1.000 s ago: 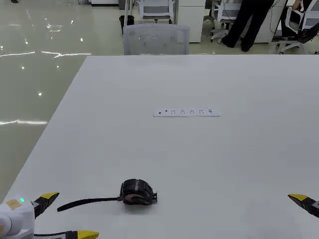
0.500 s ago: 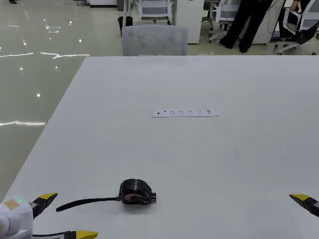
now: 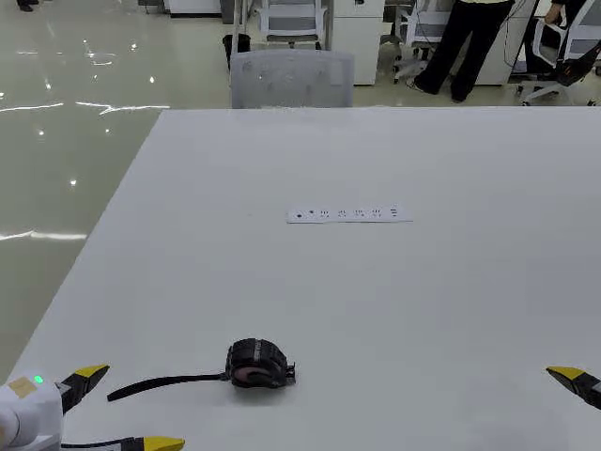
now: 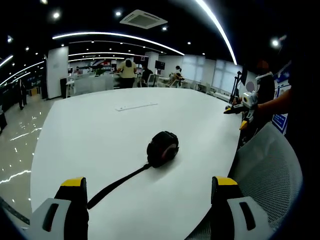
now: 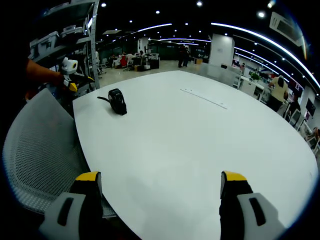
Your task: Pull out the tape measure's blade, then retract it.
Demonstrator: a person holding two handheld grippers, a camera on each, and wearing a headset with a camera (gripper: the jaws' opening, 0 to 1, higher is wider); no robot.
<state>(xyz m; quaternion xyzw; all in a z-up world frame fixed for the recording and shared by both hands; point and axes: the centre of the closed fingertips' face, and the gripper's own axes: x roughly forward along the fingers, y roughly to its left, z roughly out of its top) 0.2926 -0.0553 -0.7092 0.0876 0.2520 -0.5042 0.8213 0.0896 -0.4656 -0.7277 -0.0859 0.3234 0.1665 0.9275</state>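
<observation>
In the head view the tape measure [image 3: 259, 364] is lying near the front edge of the table [image 3: 376, 310], its strap [image 3: 164, 382] trailing toward the left gripper [image 3: 127, 407]. In the left gripper view its jaws are standing wide apart, empty, with the tape measure ahead. In the right gripper view the right gripper [image 5: 162, 185] is holding its jaws wide, empty.

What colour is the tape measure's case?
The case is black with a reddish side patch; left gripper view shows it best.
</observation>
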